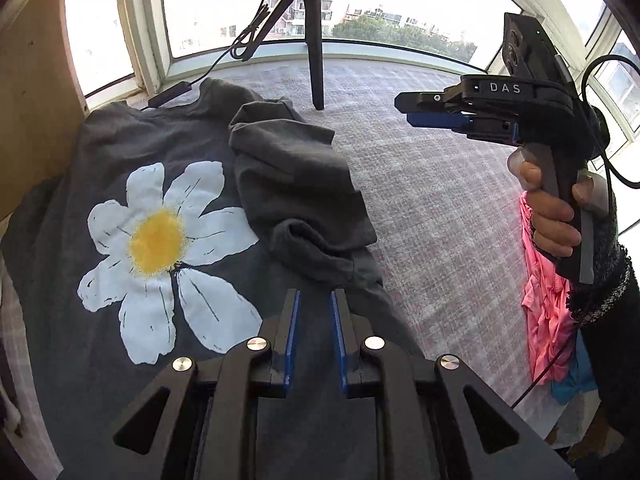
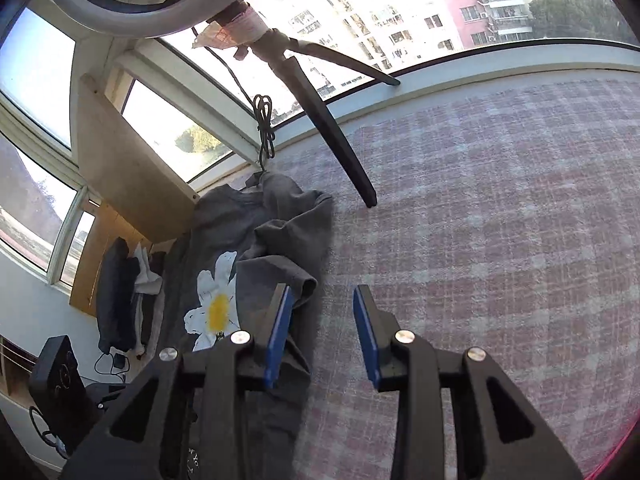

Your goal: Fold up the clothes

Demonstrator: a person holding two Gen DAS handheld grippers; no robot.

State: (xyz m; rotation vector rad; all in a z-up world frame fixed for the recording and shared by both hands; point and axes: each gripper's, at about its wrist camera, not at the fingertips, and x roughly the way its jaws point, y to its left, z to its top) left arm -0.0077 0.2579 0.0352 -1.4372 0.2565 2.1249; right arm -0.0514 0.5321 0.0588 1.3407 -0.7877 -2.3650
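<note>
The grey T-shirt (image 1: 120, 184) lies spread on the checked pink-and-white cover (image 1: 440, 208), at its left side, print up — a white daisy with a yellow centre (image 1: 160, 240). 1 sleeve (image 1: 296, 184) is folded back over the body and sits bunched just right of the flower. The left tool (image 1: 314, 304) hangs above the shirt's lower part, its 2 blue-padded fingers parted with nothing between them. The right tool (image 2: 322, 300) is held off the cover by a hand (image 1: 556, 216) in a dark knit cuff; in its own view the fingers stand wide apart — empty, over the shirt's right edge. A tripod leg (image 1: 316, 52) stands on the cover beyond the shirt. Pink clothing (image 1: 544, 304) lies bunched at the far right.
</note>
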